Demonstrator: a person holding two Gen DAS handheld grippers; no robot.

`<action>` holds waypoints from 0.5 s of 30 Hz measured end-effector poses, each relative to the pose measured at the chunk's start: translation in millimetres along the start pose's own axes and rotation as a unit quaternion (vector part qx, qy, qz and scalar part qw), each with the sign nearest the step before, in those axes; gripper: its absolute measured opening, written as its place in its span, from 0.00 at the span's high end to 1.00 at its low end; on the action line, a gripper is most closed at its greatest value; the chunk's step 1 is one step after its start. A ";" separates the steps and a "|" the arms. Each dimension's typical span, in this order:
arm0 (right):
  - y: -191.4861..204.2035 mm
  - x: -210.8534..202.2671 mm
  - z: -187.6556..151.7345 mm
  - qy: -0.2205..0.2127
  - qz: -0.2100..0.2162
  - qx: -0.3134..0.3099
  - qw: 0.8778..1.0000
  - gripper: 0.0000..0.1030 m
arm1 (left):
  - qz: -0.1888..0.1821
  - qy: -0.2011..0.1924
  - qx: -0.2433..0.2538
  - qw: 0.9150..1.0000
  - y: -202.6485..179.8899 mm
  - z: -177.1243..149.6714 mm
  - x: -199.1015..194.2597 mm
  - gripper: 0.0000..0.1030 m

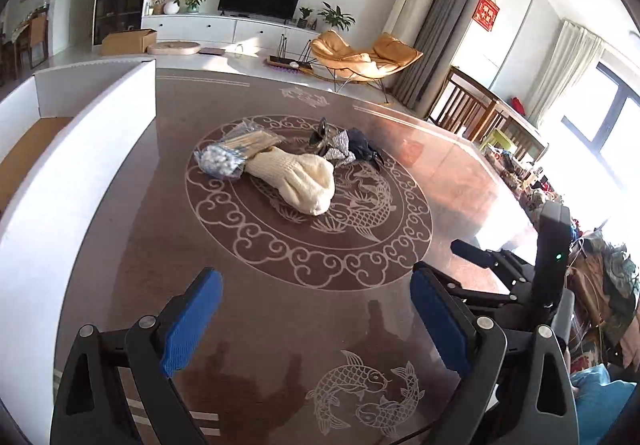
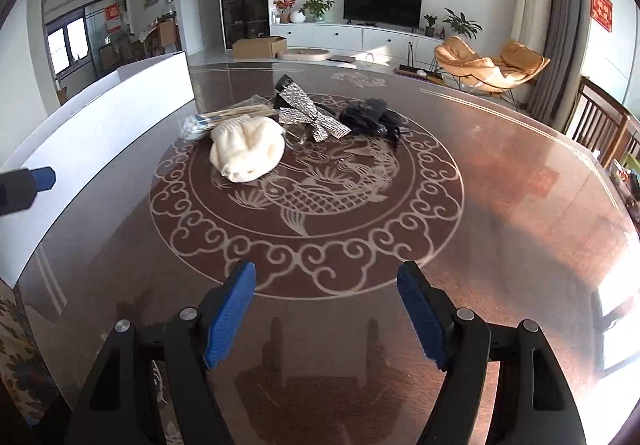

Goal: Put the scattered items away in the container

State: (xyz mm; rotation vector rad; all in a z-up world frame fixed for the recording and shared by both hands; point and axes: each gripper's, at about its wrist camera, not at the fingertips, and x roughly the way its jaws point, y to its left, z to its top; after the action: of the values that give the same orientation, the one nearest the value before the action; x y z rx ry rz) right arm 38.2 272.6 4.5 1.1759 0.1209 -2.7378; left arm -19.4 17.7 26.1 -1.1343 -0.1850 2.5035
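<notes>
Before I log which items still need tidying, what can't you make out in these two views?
- Inside of the white box: left wrist view shows only a strip of brown floor; its near wall hides the rest. Right wrist view shows only the outer wall.
- Clear item beside the silver bow: right wrist view, see-through and partly under the bow.
- Dark bundle: both views, too dark to identify.
- Cotton swab packet: its end is tucked behind the cream knit glove.

Bare table (image 2: 460,245) before the pile (image 2: 280,129); box wall (image 2: 100,133) left.

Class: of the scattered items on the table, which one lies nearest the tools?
The cream glove, on the near side of the pile; swabs, bow and dark item lie behind it.
</notes>
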 end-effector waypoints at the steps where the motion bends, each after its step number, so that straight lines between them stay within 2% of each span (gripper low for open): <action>1: -10.2 -1.4 -6.8 0.005 -0.005 0.012 1.000 0.28 | 0.005 0.004 0.009 1.000 -7.5 -6.9 13.8 0.07; 5: -35.4 1.3 -22.7 0.023 -0.008 0.043 0.999 0.28 | 0.024 0.006 0.030 0.999 -22.3 -27.1 45.7 0.07; 11: -38.0 9.8 -26.2 0.037 0.003 0.065 0.997 0.28 | 0.028 0.017 0.023 0.999 -23.5 -27.4 65.8 0.07; 15: -32.9 14.9 -23.4 0.041 -0.007 0.058 0.997 0.27 | 0.031 0.033 0.033 0.998 -25.6 -28.1 74.3 0.07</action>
State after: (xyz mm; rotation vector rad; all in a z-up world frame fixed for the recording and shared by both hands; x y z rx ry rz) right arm 38.9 306.5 -22.0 1.3223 -0.0192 -2.7427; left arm -35.6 69.6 -37.2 -1.2101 -0.0493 2.5028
